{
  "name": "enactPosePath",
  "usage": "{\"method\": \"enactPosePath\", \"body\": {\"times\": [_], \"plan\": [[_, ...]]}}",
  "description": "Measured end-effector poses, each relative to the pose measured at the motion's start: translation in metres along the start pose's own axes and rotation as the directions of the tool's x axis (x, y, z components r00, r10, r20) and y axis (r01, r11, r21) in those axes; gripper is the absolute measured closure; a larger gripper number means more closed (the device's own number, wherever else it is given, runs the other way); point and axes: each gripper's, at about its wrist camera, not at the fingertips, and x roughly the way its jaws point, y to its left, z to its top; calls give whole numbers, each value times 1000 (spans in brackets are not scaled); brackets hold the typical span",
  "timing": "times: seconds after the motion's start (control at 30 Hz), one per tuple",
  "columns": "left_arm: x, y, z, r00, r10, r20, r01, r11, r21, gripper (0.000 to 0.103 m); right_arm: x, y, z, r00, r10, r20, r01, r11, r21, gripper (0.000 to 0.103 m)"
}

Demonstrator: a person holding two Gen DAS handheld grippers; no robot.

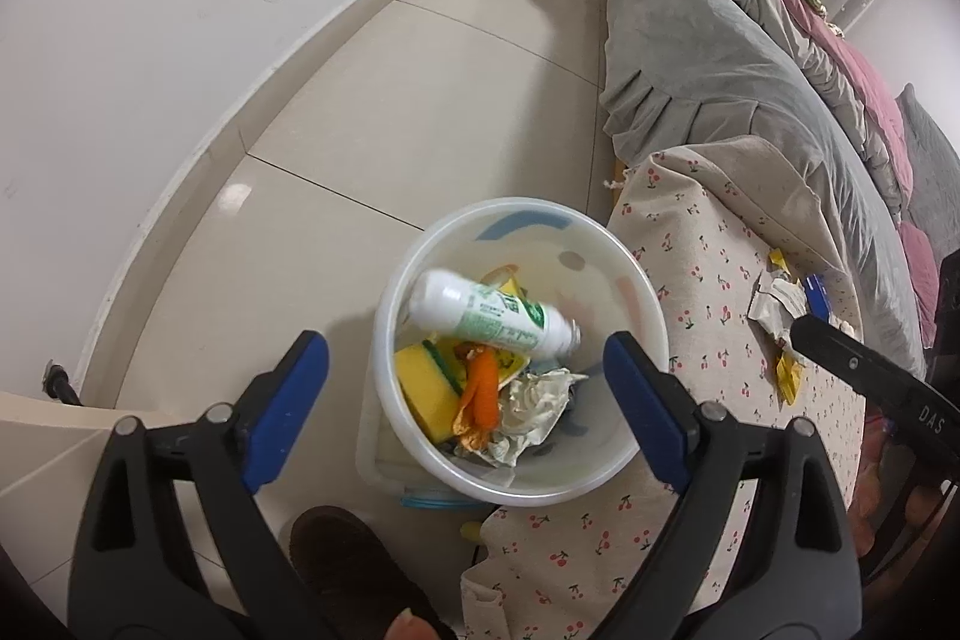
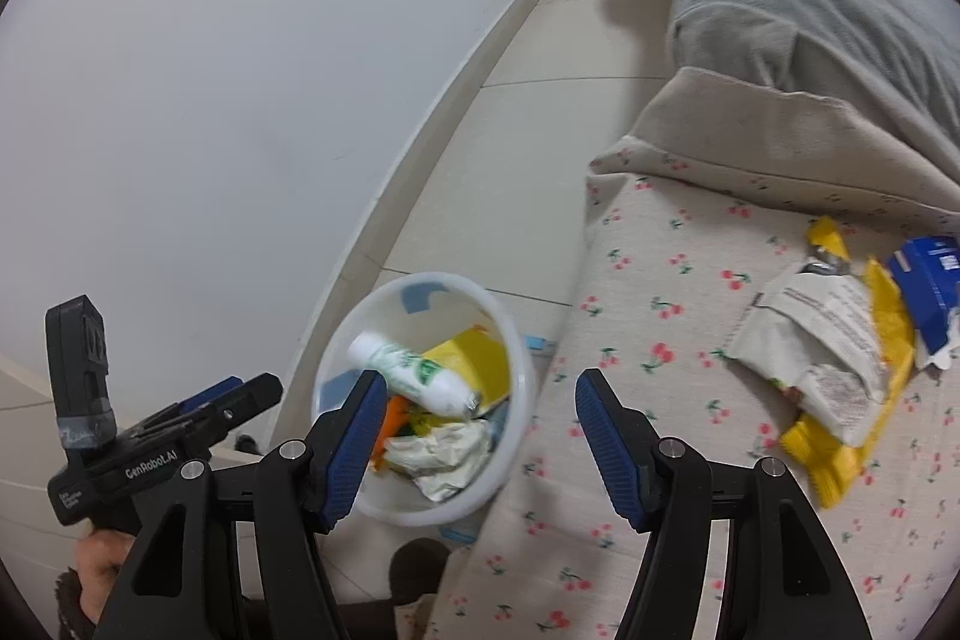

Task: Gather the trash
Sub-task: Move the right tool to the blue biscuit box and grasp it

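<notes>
A: Where does the trash stand?

B: Most of it is in the white bin (image 1: 645,280) on the floor, just beside the cherry-print counter (image 1: 708,292). A white bottle (image 1: 492,319) with a green label lies tilted on top of a yellow sponge (image 1: 423,388), an orange scrap (image 1: 483,391) and crumpled paper (image 1: 540,403). In the left wrist view the bottle looks blurred, so it may not have settled.

A: And the jaws?

B: The left gripper (image 1: 468,403) hangs over the bin with its jaws released and nothing between them. The right gripper (image 2: 480,445) is also released and empty, above the bin's rim and the counter edge.

A: What is left?

B: A heap on the counter at three o'clock in the right wrist view: a pale printed wrapper (image 2: 822,340), a yellow packet (image 2: 864,430) under it and a torn blue carton (image 2: 930,280) touching them.

A: What could go wrong?

B: I'd judge the wrappers the risk. They are flat, thin and overlapping, so the jaws may pinch only one layer, or drag the pile and slide the cloth. The bin also sits tight against the counter, and a light scrap released off-centre could fall to the floor.
</notes>
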Motion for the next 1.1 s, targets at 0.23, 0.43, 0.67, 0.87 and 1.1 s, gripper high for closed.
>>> {"method": "enactPosePath", "body": {"times": [0.23, 0.43, 0.67, 0.87, 1.1], "plan": [[0, -13, 1, 1000, -22, -6, 22, 1000, 5, 10, -27, -25, -4, 998, -58, 18, 58, 998, -5, 34], [1, -34, 1, 999, -36, -12, 36, 999, 33, 8, -49, -52, -8, 994, -100, 33, 100, 995, 24, 33], [3, -66, 0, 999, -52, -15, 53, 995, 79, 4, -73, -90, -10, 989, -140, 40, 137, 987, 78, 32], [10, -97, -3, 998, -57, -29, 60, 989, 136, 4, -97, -125, -9, 982, -180, 60, 171, 976, 135, 32], [18, -125, -8, 997, -53, -48, 61, 981, 184, 3, -111, -167, -8, 972, -228, 55, 212, 956, 204, 32]]}}
